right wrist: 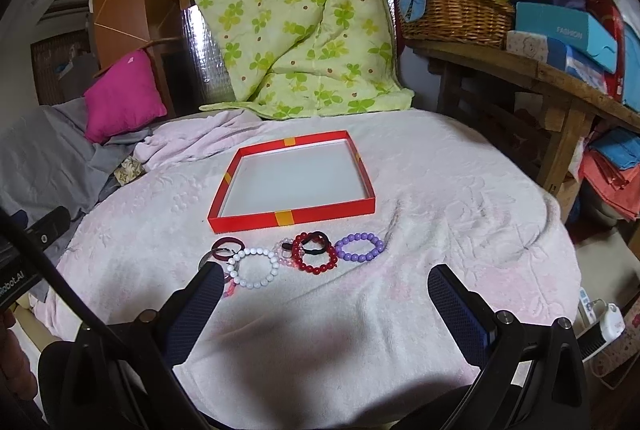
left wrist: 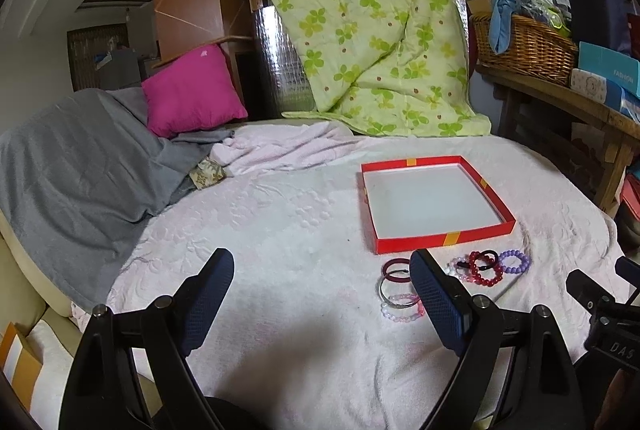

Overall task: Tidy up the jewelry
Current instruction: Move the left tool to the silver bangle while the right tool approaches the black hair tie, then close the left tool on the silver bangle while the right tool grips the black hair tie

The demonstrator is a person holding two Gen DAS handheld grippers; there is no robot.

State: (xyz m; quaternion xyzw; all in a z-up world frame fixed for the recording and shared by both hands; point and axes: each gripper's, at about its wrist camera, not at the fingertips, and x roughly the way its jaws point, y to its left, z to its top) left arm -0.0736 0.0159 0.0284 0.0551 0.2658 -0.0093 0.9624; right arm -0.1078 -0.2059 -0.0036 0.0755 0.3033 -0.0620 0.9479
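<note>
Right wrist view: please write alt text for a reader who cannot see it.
An empty red tray sits on a pale pink blanket, with a row of bracelets in front of it: white beads, dark red beads, purple beads. The open right gripper holds nothing.

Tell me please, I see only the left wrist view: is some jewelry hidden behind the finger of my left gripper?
Observer: Yes. In the right wrist view a white bead bracelet lies there, between the dark red bangle and the red bead bracelet.
Operator: I see only an edge of the right gripper. Does it hold something?
Observer: No. The right gripper is open, with nothing between its fingers, only the pink blanket below.
</note>
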